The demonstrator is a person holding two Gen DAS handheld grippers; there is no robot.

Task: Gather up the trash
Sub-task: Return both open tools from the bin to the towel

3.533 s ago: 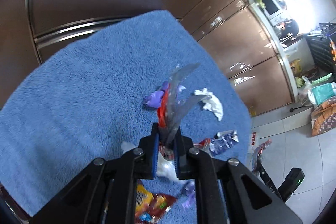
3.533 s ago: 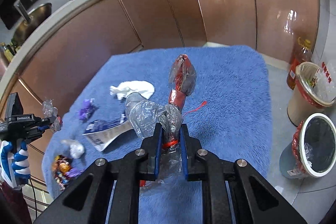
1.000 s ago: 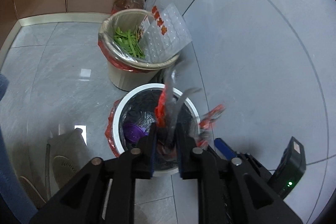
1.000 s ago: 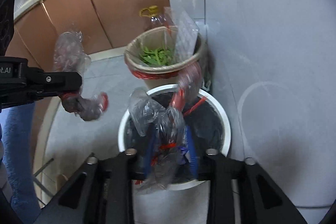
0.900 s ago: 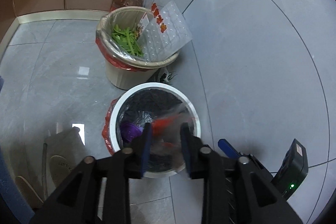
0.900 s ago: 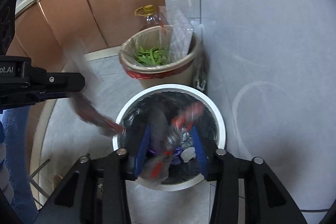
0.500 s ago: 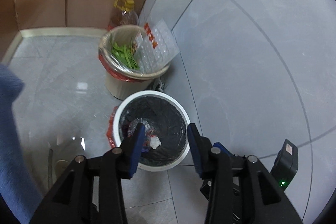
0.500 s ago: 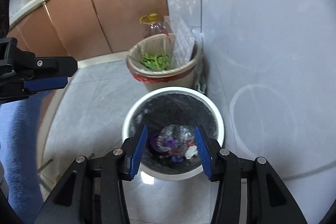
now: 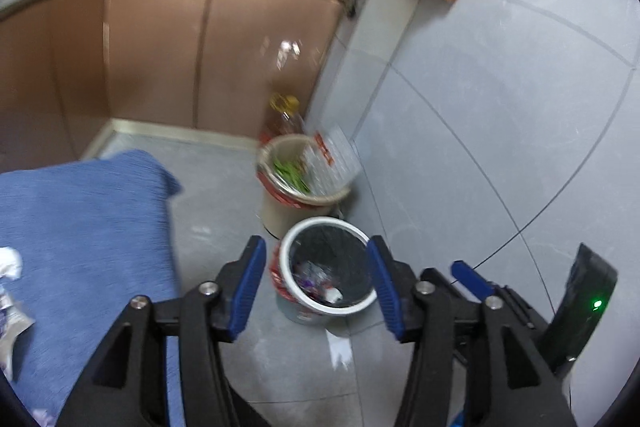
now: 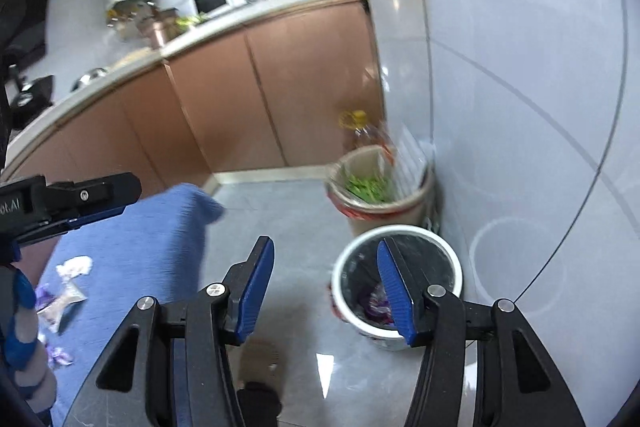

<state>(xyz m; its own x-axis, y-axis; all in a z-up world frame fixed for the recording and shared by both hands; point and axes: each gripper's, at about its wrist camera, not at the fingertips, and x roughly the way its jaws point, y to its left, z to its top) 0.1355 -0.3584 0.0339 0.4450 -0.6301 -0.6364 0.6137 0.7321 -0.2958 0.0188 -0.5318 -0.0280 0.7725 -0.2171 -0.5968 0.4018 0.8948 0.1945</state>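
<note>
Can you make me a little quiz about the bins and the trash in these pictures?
1. True or false: the left gripper holds a wrapper.
2. Which bin holds green scraps: A the white-rimmed bin, B the tan bin?
3. Fill in: trash still to collect lies on the blue ____.

Key: 1 false, its jaws are opening with nothing between them, like the right gripper. 2 B. 3 towel; a white crumpled scrap lies there.

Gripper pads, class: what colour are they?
Blue, on black fingers. The left gripper's pads show best in the left wrist view.
</note>
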